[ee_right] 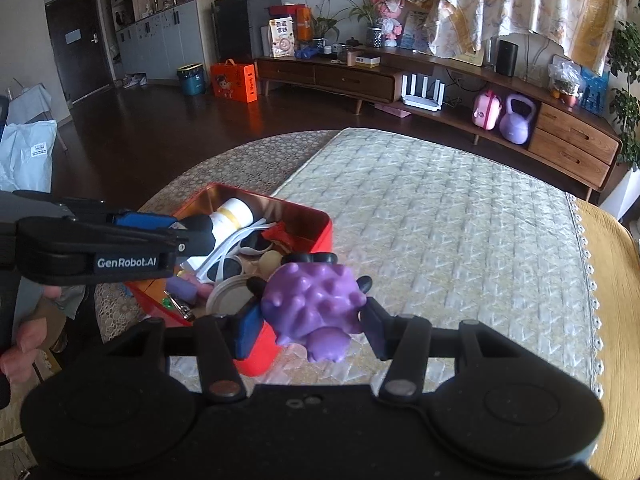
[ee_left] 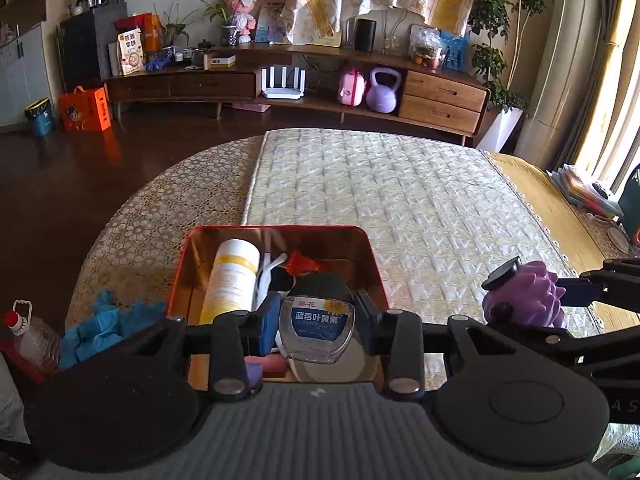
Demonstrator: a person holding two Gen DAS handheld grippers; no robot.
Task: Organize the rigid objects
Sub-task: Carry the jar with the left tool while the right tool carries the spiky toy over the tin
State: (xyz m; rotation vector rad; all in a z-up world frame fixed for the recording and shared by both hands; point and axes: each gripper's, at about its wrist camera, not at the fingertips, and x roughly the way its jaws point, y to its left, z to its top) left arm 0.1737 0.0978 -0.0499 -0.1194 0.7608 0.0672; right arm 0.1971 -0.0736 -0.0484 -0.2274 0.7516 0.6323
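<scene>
My left gripper [ee_left: 316,318] is shut on a clear bottle with a black cap and a blue label [ee_left: 318,330], held over the near end of a red tin box [ee_left: 376,268]. In the box lie a white and yellow bottle [ee_left: 232,276], white sunglasses [ee_left: 268,276] and a red item [ee_left: 300,262]. My right gripper [ee_right: 314,320] is shut on a purple spiky toy with black tips [ee_right: 314,300], held just right of the red tin box [ee_right: 324,236]. That toy [ee_left: 524,300] shows at the right in the left wrist view. The left gripper [ee_right: 192,236] reaches over the box from the left.
The box rests on a round table under a lace cloth [ee_left: 132,220] and a quilted mat [ee_left: 400,208]. A blue cloth [ee_left: 100,324] and a small red-capped bottle [ee_left: 30,332] lie at the left edge. Stacked papers [ee_left: 584,192] sit at the far right. A low wooden cabinet [ee_left: 300,88] stands beyond.
</scene>
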